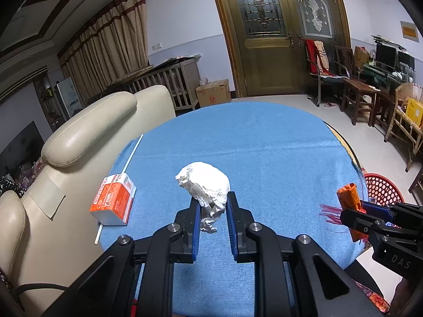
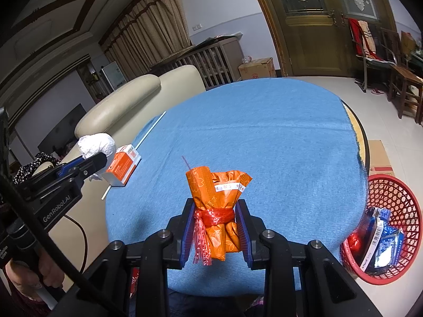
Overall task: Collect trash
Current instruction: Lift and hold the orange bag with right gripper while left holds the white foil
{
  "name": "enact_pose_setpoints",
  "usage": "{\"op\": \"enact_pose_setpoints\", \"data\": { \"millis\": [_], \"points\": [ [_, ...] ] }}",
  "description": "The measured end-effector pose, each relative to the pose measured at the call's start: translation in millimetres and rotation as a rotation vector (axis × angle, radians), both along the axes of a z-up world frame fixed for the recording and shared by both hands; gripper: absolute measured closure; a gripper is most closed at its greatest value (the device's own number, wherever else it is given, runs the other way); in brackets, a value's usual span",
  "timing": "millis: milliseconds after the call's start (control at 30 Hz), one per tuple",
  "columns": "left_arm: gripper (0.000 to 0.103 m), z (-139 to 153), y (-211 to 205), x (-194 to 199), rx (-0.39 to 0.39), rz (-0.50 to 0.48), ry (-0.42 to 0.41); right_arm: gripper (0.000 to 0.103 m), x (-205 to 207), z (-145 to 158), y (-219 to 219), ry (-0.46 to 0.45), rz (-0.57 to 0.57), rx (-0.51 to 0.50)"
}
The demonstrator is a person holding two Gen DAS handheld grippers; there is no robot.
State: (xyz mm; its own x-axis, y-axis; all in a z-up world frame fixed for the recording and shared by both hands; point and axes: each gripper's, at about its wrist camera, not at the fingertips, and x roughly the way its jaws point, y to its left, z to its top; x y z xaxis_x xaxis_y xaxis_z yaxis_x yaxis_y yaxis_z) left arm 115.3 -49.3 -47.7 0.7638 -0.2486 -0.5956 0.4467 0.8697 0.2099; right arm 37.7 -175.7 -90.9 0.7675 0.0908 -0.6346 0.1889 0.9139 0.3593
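Note:
My left gripper (image 1: 211, 206) is shut on a crumpled white paper ball (image 1: 205, 185) and holds it above the blue tablecloth (image 1: 264, 145); the ball also shows in the right wrist view (image 2: 96, 144). My right gripper (image 2: 215, 216) is shut on an orange wrapper bundle (image 2: 216, 198) tied with a red plastic strip, held above the cloth near the table's front edge; it also shows in the left wrist view (image 1: 350, 196). A red mesh basket (image 2: 396, 200) with several wrappers in it stands on the floor at the right.
An orange and white carton (image 1: 115, 202) and a long white straw (image 1: 124, 170) lie at the table's left edge. A cream sofa (image 1: 79, 142) stands close on the left. Chairs and a wooden stool (image 1: 359, 97) stand at the far right. A flat cardboard piece (image 2: 379, 158) lies by the basket.

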Motion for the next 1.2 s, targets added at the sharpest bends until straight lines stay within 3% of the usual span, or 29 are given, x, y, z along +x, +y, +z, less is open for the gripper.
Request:
{"op": "enact_pose_setpoints", "data": {
  "millis": [633,1200],
  "points": [
    [0.083,-1.9,-8.5,20.5,0.004,-0.012,0.019,0.07,11.2,-2.6,-6.3,0.022,-0.03,0.026],
    [0.083,10.5,-31.7,59.9,0.015,-0.001,0.04,0.069,56.4,6.0,-38.4,0.039,-0.036,0.067]
  ]
}}
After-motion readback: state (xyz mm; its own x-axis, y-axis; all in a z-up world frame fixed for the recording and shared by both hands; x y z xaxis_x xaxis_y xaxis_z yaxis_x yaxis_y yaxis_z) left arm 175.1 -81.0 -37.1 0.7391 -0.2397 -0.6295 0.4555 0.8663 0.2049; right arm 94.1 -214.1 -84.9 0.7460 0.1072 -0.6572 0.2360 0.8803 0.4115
